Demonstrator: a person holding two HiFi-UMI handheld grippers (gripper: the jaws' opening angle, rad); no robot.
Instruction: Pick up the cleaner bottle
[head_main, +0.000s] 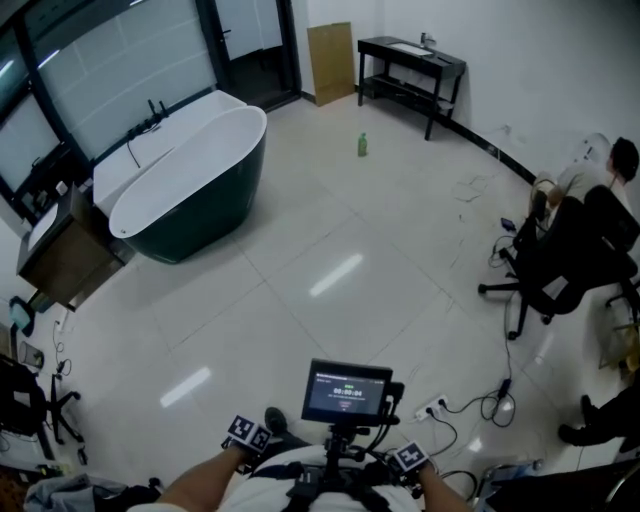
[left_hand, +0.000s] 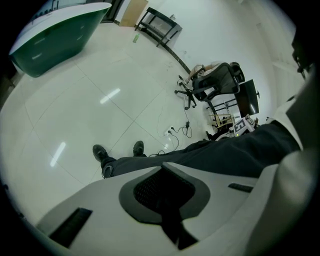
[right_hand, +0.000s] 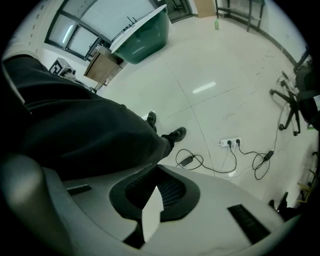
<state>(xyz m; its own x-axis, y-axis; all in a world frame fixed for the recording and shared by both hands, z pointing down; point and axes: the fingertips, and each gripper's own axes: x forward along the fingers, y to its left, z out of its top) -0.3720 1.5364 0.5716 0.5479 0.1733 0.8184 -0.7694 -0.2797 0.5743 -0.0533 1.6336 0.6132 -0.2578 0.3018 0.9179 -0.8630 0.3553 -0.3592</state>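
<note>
Head view: the cleaner bottle (head_main: 363, 145) stands upright on the floor (head_main: 330, 230), well apart from both tools. Left tool (left_hand: 165, 200) and right tool (right_hand: 150, 212) are clenched and empty. Step in hand, as judged: approach. The next move calls for closing the distance, then releasing one tool's jaws.

Cleaner bottle (head_main: 363, 145) far off, too small to tell label or cap; seated person (head_main: 585, 180) cut by right edge; bathtub (left_hand: 55, 35) clipped in left gripper view.

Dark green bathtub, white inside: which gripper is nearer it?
Left. In the head view the left gripper is far below the dark green bathtub; the right gripper is farther right.
</note>
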